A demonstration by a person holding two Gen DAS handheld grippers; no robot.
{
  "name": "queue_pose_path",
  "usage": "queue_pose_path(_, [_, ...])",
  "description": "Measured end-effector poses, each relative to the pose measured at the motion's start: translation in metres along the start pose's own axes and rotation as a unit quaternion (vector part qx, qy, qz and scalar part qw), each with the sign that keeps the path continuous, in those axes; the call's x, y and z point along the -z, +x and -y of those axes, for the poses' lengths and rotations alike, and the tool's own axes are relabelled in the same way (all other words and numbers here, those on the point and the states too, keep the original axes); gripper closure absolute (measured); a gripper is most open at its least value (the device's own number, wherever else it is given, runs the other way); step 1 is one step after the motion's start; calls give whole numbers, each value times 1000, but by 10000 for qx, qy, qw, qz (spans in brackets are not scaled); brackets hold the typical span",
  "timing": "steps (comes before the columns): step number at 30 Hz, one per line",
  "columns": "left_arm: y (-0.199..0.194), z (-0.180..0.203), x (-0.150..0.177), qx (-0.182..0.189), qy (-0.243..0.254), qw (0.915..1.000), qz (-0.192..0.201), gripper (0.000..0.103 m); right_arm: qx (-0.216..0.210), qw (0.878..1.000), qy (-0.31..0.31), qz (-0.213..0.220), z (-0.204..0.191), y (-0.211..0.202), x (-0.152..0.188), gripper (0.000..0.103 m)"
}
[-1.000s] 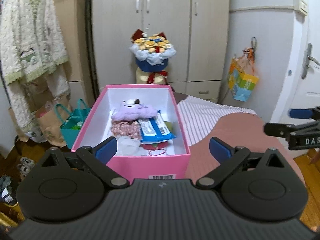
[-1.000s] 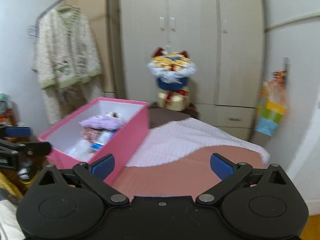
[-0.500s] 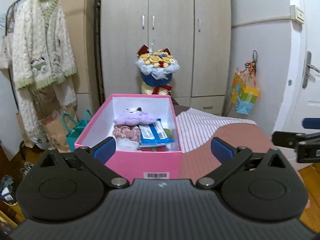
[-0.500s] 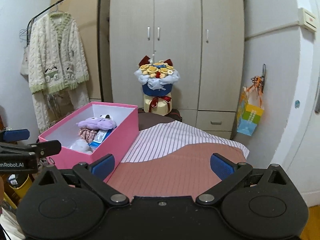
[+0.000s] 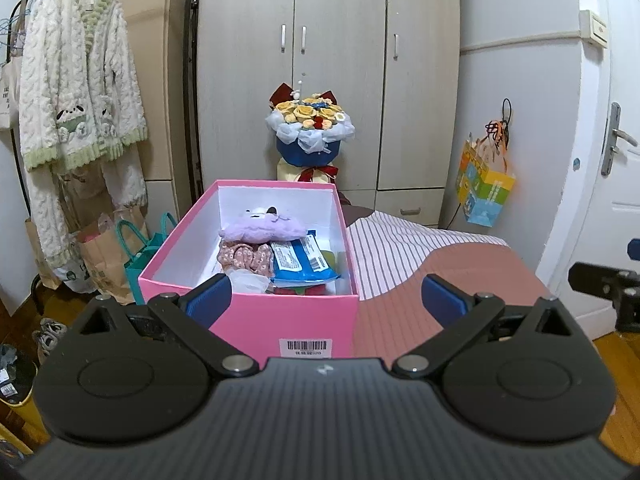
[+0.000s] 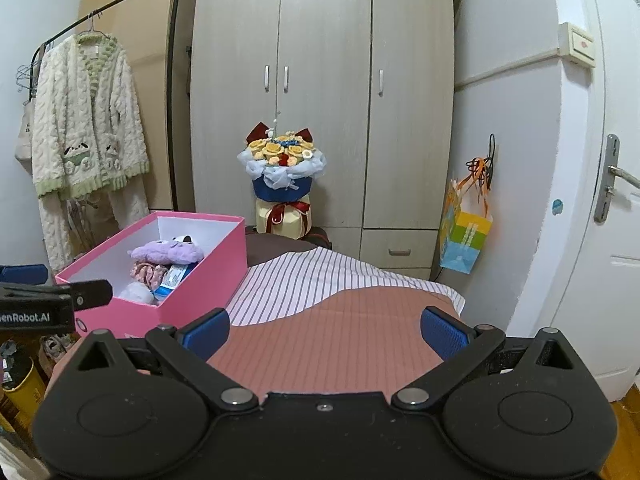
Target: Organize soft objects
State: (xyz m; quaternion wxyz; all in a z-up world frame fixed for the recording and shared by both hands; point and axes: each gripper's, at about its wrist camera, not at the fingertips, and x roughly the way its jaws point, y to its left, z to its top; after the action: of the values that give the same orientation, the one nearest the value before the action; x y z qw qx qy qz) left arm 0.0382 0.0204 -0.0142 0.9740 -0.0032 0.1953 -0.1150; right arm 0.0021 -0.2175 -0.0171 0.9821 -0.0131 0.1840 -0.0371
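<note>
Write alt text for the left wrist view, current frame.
Open, empty left claw faces an open pink box on a bed, holding a purple plush, floral scrunchie and blue wipes pack. Wardrobe and bouquet behind.

Grey wardrobe (image 6: 320, 100), white door (image 6: 612, 200)

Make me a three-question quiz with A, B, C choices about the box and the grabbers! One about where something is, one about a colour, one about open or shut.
1. Where is the purple plush toy?
A. inside the box
B. on the bedspread
C. hanging on the rack

2. What colour is the box outside?
A. green
B. pink
C. yellow

3. How are the jaws of the left gripper and right gripper?
A. both shut
B. one shut
C. both open

Answers: 1 A, the toy lies on the other things between the white inner walls. 2 B, its outer walls are pink. 3 C, each pair of blue pads stands wide apart, holding nothing.
</note>
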Motion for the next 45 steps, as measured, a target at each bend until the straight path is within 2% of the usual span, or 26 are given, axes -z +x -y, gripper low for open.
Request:
queue_pose_path(8, [-5,6,7,-83,155,9998,91,0,205,9997,39,109,4,-2,3,0])
queue_pose_path(19, [-8,9,11,-240,267,9991,237,0,228,9996,34,178,5,-5,8,0])
queue_pose_path(23, [-4,10,15,-495,325,9978,304,0,253,9994,-12,241,1,-8,10,0])
queue_pose_path(25, [-2,9,16,-573,342,9973,291,0,129,9997,35,215,1,-9,11,0])
queue_pose_path(28, [-2,7,18,-566,337,9973,314,0,66,9997,22,219,-3,-13,13,0])
queue_pose_path(36, [-7,10,22,-462,454,9969,454,0,434,9984,-189,301,-9,-8,17,0])
queue_pose_path(39, [-9,14,25,-488,550,9955,600,0,410,9987,-135,284,-6,-4,17,0])
queue_pose_path(45, [-10,18,27,-361,592,9963,517,0,427,9987,-129,255,-5,0,19,0])
